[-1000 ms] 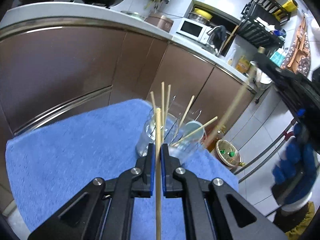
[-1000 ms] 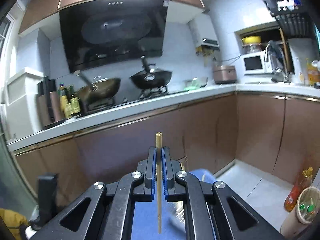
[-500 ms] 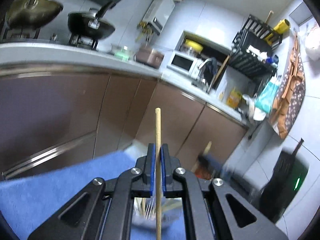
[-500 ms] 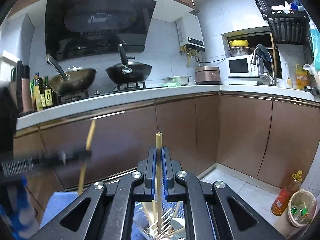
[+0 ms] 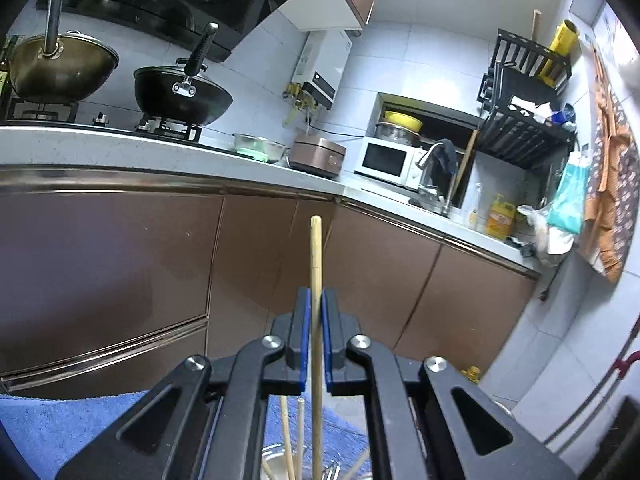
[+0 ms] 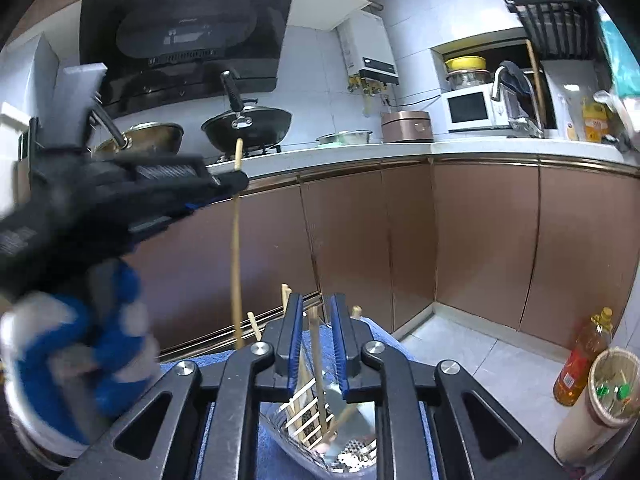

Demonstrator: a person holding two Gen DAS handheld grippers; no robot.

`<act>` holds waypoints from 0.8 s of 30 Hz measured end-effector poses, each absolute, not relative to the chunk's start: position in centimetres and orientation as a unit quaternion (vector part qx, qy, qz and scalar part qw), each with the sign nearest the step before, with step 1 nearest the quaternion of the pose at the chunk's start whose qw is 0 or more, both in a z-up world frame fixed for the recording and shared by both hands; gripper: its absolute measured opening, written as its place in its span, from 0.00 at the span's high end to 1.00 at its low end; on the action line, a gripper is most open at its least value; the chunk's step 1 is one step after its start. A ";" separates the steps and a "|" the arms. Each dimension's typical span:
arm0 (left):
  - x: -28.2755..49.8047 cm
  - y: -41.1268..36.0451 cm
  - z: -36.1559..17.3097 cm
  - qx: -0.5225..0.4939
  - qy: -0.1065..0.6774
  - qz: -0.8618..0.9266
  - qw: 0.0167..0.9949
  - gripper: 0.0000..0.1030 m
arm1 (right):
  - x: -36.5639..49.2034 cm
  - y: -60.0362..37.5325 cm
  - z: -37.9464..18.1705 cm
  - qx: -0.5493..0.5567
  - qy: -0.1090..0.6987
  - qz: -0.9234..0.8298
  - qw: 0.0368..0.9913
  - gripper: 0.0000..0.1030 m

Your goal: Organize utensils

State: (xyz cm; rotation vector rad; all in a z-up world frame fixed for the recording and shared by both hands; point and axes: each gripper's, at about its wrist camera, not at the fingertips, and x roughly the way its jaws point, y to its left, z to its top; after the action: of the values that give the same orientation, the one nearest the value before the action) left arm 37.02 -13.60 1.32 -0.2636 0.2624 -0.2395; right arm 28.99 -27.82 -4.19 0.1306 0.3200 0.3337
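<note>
We can read no text in either view. The range hood (image 6: 184,36) carries a small pale mark, the water heater (image 6: 370,50) a dark panel, the yellow bottle (image 6: 596,120) and the oil bottle (image 6: 578,364) each a printed label, yet every one is too small and blurred to make out.

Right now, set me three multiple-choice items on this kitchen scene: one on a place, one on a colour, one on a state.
1. Where does the black wok sit?
A. on the stove
B. in the sink
C. on the floor

2. What colour is the cloth under the utensil holder?
A. red
B. blue
C. white

3. What is the left gripper doing?
A. standing wide open
B. clamping a chopstick
C. holding a spoon

Answers: 1 A, it rests on the burner grate; 2 B, blue towel shows around the holder; 3 B, its fingers press the upright stick.
</note>
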 end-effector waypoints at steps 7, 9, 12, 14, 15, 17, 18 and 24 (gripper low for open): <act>37.9 -14.1 -4.0 -0.127 0.138 -0.104 0.977 0.93 | 26.5 -29.5 -4.1 0.097 0.151 0.160 0.971 0.82; 37.7 -13.9 -4.7 -0.120 0.143 -0.112 0.976 0.87 | 25.6 -29.6 -4.1 0.096 0.151 0.159 0.971 0.72; 36.4 -13.0 -4.5 -0.124 0.138 -0.124 0.975 0.70 | 24.3 -29.5 -4.2 0.094 0.157 0.151 0.971 0.62; 35.4 -12.5 -4.0 -0.115 0.143 -0.128 0.975 0.68 | 23.5 -29.4 -4.2 0.093 0.169 0.143 0.971 0.59; 34.6 -12.4 -3.6 -0.098 0.151 -0.126 0.976 0.64 | 23.2 -29.3 -4.3 0.092 0.175 0.137 0.971 0.53; 33.2 -12.3 -3.2 -0.069 0.174 -0.121 0.975 0.55 | 22.3 -29.2 -4.5 0.093 0.192 0.122 0.969 0.48; 32.2 -12.2 -3.1 -0.049 0.191 -0.116 0.973 0.54 | 21.9 -29.1 -4.6 0.094 0.198 0.119 0.968 0.46; 25.3 -10.7 -2.8 0.028 0.213 -0.090 0.973 0.49 | 18.4 -29.0 -4.6 0.084 0.219 0.075 0.969 0.25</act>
State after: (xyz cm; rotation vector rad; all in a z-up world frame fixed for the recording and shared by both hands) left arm 25.32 -10.73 -2.80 0.0564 0.4292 -0.1826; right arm 18.35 -28.98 -4.63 0.1697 0.4431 0.1512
